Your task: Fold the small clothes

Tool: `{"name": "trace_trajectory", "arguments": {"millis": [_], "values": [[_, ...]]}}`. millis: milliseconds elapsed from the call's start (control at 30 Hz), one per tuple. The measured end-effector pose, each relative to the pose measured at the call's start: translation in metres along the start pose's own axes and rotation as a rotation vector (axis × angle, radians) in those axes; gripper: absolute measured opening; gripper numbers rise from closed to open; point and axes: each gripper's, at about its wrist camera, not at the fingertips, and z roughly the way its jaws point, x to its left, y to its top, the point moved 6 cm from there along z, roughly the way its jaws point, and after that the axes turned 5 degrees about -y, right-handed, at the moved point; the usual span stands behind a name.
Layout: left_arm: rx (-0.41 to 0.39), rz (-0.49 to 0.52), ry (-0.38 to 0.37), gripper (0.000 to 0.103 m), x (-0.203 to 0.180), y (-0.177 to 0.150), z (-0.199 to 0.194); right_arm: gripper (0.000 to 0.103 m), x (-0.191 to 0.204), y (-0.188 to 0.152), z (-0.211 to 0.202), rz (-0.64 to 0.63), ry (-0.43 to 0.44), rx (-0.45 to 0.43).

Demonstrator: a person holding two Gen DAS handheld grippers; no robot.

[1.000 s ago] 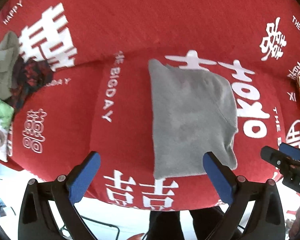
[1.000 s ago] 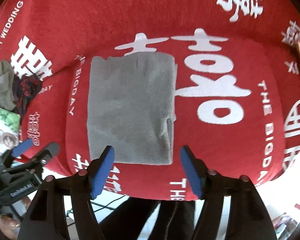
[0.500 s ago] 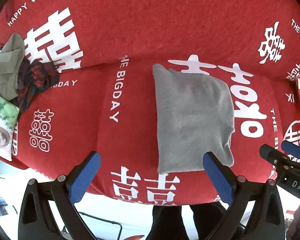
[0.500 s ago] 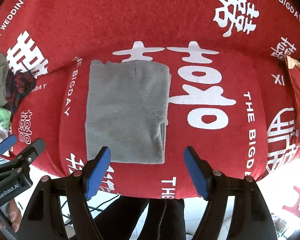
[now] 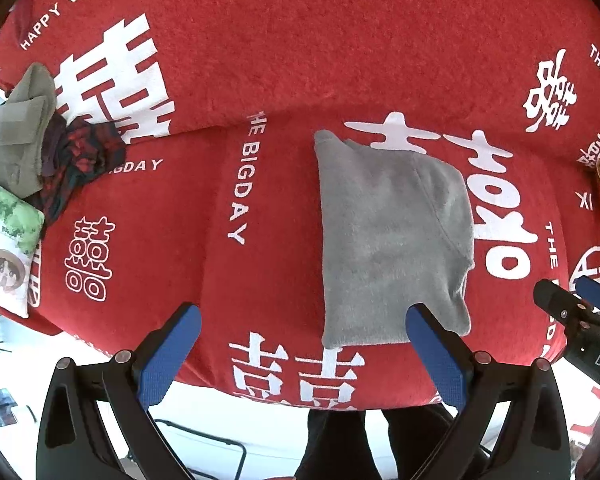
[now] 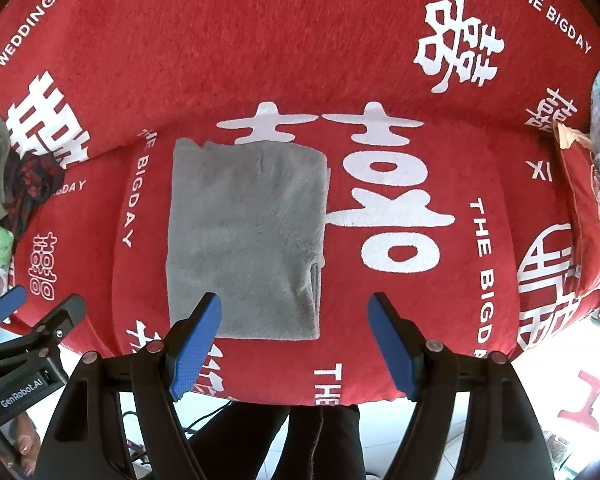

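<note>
A: Where do we stand with the grey garment (image 6: 246, 236)?

B: It lies as a neat rectangle on the red blanket (image 6: 300, 52), left of centre in the right wrist view and right of centre in the left wrist view. We judge this piece folded: the edges line up, with only a doubled layer showing along its right side.

A: And our grippers?

B: Both hang above it, pointing down. The right gripper (image 6: 296, 338) has its blue pads spread wide with nothing between them; the left pad only overlaps the garment's near edge in the picture and does not press on it. The left gripper (image 5: 300, 350) is just as wide and empty.

A: Why keep them wide?

B: We think it's because the cloth has been let go, and open jaws are ready for the next piece.

A: Which would be?

B: Probably the heap of clothes (image 5: 40, 148) at the left edge of the left wrist view: an olive piece and a dark red patterned one, crumpled together, well apart from the folded one. Keeping the finished piece away from that pile saves it from being disturbed.
</note>
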Motion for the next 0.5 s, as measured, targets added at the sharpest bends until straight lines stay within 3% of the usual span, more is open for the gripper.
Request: {"name": "trace_trajectory", "arguments": {"millis": [500], "values": [[-0.01,0.003,-0.001,0.103,-0.0024,0.003,-0.0043,0.078,-0.001,0.0031,-0.0011,-0.002,-0.003,-0.005]]}}
